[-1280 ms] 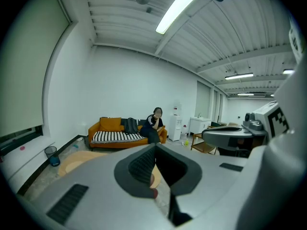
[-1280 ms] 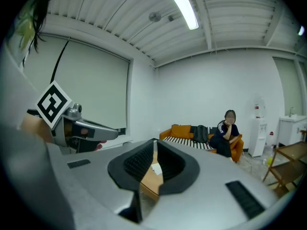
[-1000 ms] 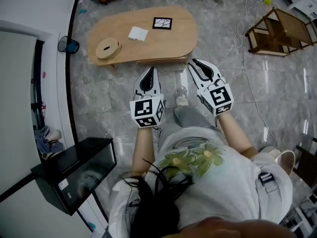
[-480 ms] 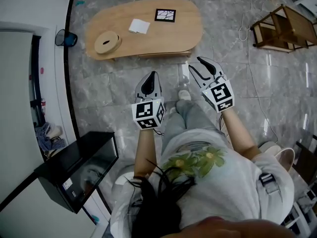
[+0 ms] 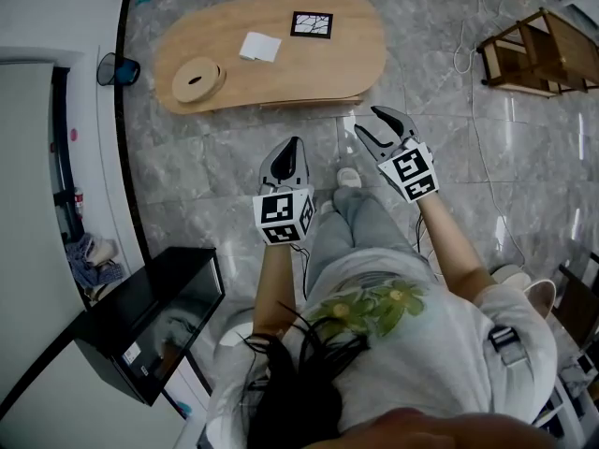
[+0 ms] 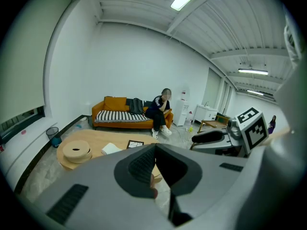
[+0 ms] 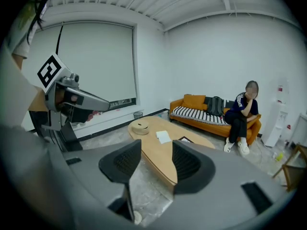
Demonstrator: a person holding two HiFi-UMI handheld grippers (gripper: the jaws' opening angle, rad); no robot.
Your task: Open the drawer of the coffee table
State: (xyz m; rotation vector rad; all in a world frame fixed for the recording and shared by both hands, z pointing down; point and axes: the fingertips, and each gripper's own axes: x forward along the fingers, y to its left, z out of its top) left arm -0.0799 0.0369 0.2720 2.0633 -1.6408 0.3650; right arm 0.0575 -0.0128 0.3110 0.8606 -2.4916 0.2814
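Observation:
The oval wooden coffee table (image 5: pixel 318 68) stands on the grey marble floor ahead of me. Its drawer front cannot be made out under the top. My left gripper (image 5: pixel 293 144) hangs shut and empty over the floor, short of the table's near edge. My right gripper (image 5: pixel 372 123) is closer to that edge, its jaws opening with nothing between them. In the left gripper view the left gripper (image 6: pixel 154 150) points at the table (image 6: pixel 98 143). In the right gripper view the right gripper (image 7: pixel 157 153) frames the table's long side (image 7: pixel 160 159).
On the tabletop lie a round wooden ring (image 5: pixel 198 79), a white paper (image 5: pixel 260 46) and a black-and-white marker card (image 5: pixel 312 24). A wooden frame stool (image 5: pixel 538 50) stands at right, a black cabinet (image 5: pixel 150 325) at lower left. A person (image 6: pixel 160 110) sits on an orange sofa (image 6: pixel 112 116).
The right gripper's jaws have spread wider. Both grippers have sunk and edged toward the table's near edge. The left gripper stays shut.

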